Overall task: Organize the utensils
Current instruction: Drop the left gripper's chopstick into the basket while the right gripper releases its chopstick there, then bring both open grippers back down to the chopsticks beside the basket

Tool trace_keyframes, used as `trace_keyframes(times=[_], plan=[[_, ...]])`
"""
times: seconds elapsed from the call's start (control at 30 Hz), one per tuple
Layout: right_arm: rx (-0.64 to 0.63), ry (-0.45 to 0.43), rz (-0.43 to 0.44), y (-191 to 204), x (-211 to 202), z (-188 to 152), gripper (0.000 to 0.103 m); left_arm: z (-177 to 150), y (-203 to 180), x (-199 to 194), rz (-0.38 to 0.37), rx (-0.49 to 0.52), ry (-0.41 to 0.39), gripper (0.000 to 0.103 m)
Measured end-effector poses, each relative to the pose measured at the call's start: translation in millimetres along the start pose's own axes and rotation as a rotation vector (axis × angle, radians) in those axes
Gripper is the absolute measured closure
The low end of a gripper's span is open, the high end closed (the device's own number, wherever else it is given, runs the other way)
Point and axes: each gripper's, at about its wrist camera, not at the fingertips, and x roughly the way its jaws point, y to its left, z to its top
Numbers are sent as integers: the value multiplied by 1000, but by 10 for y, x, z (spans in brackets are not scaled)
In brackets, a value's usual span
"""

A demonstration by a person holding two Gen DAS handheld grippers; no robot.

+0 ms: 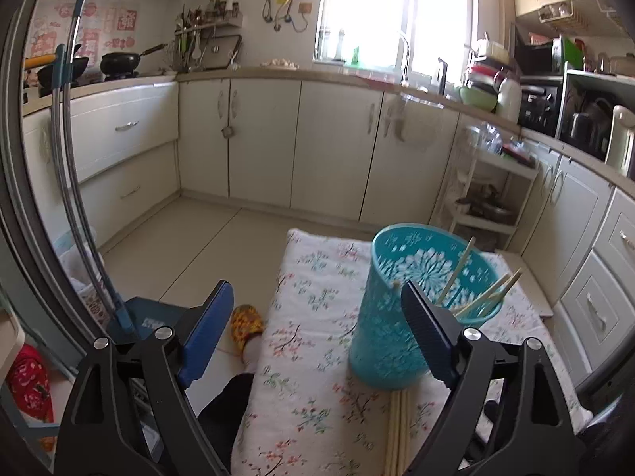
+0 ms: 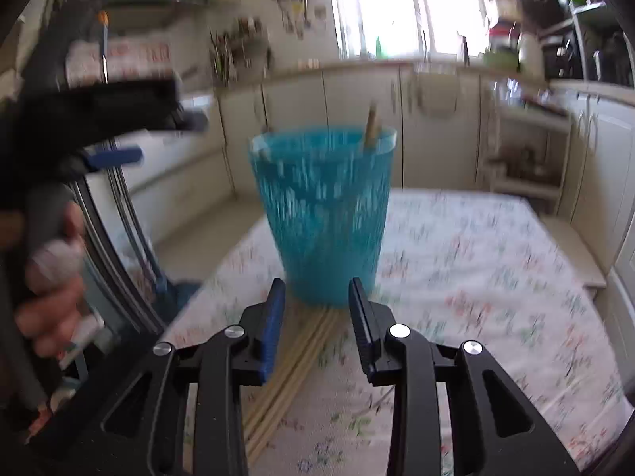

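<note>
both claws gape empty, left claw (image 1: 317,301) beside the teal basket (image 1: 397,317) holding chopsticks (image 1: 484,293), right claw (image 2: 317,297) above loose chopsticks (image 2: 293,361) on the floral surface (image 2: 476,277).

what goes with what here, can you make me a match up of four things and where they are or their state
Things:
1. basket
2. loose chopsticks
3. left tongs
4. slipper

Places or states:
A. on the floor beside the table
B. open, holding nothing
C. standing upright on the flowered cloth
D. lying flat on the cloth in front of the basket

Pairs: 1-C, 2-D, 3-B, 4-A
</note>
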Motion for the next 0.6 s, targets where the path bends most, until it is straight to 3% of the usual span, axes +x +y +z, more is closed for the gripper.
trace_keyframes(times=[0.23, 0.6], plan=[[35, 126, 2, -70, 249, -133, 70, -99, 19, 52, 32, 39, 45, 19], [21, 175, -5, -38, 323, -223, 70, -134, 56, 74, 46, 54, 71, 17]])
